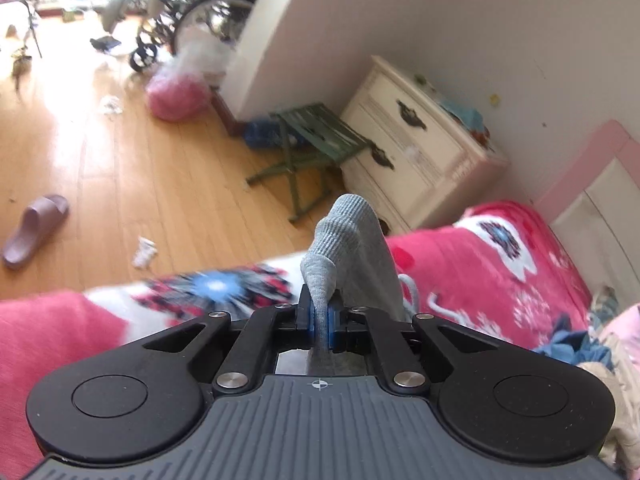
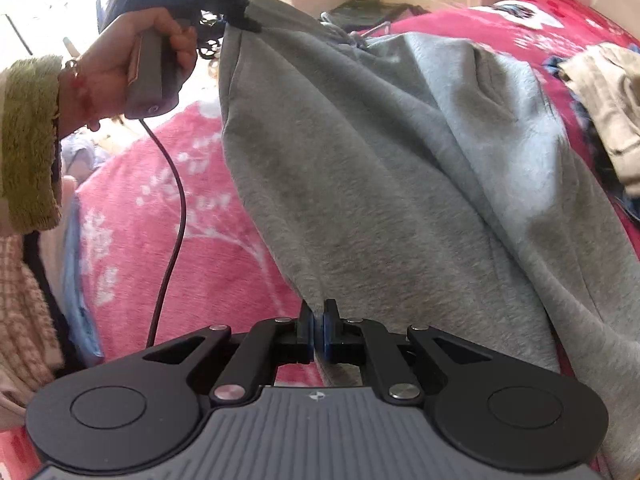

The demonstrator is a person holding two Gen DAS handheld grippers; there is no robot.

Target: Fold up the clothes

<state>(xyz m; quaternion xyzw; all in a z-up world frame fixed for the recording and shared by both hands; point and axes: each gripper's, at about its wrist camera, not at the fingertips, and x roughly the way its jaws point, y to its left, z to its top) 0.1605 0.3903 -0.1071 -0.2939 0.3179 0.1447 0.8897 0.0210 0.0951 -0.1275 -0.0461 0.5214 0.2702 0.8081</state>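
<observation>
A grey sweat garment (image 2: 400, 184) lies spread over a red floral blanket (image 2: 168, 216) on a bed. My right gripper (image 2: 319, 320) is shut on its near edge, the cloth pinched between the blue pads. At the top left of the right wrist view a hand holds my left gripper (image 2: 244, 20), shut on the garment's far ribbed end and lifting it off the bed. In the left wrist view that ribbed grey end (image 1: 344, 240) sticks up from between the pads of the left gripper (image 1: 320, 312).
A cream nightstand (image 1: 412, 148) and a green folding stool (image 1: 316, 148) stand beside the bed on a wooden floor (image 1: 120, 168). A slipper (image 1: 34, 228) and scraps lie on the floor; a wheelchair (image 1: 188, 12) is farther back. Other clothes (image 2: 608, 108) are piled at the bed's right.
</observation>
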